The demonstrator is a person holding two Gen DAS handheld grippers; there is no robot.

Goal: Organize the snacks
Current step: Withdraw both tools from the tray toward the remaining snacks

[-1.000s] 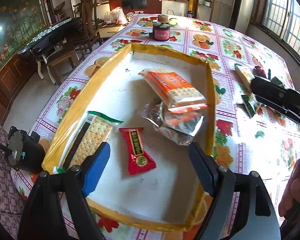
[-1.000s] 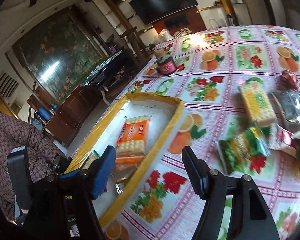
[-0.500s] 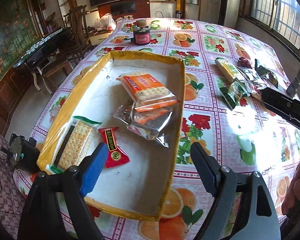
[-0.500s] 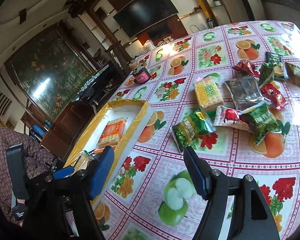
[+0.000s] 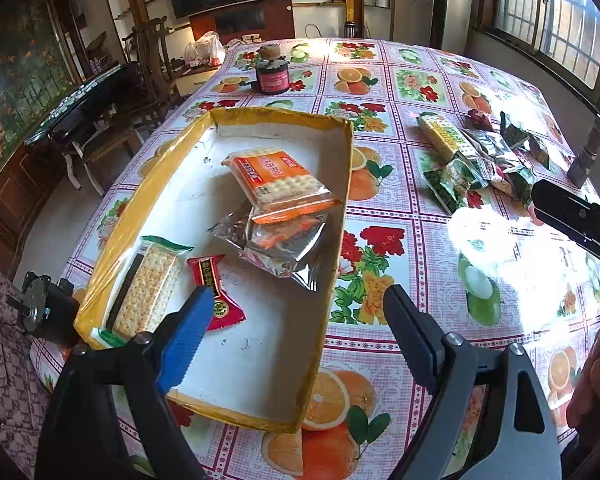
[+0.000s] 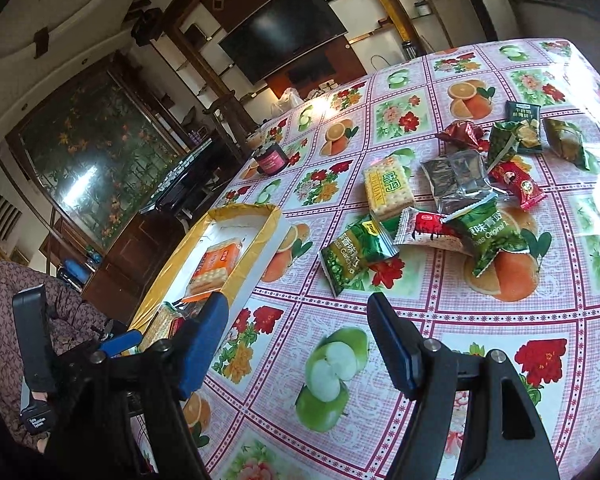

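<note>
A yellow-rimmed white tray (image 5: pixel 342 208) holds an orange cracker pack (image 5: pixel 276 180), a silver packet (image 5: pixel 276 240), a green-trimmed cracker pack (image 5: pixel 148 280) and a small red packet (image 5: pixel 216 296). My left gripper (image 5: pixel 296 328) is open and empty above the tray's near end. My right gripper (image 6: pixel 296 340) is open and empty over the tablecloth, short of a pile of loose snacks: a green pea bag (image 6: pixel 354 254), a yellow cracker pack (image 6: pixel 388 186), a silver packet (image 6: pixel 458 178) and several more. The tray also shows in the right wrist view (image 6: pixel 256 256).
A dark jar with a pink label (image 5: pixel 272 76) stands at the table's far side. The table has a fruit-and-flower cloth (image 5: pixel 404 240). Wooden chairs (image 5: pixel 152 64) and a dark bench stand left of the table. A small black device (image 5: pixel 44 312) sits at the near left edge.
Both grippers have pulled back and swung right. The right wrist view has left the tray and now faces the snack pile. Nothing was picked up.
</note>
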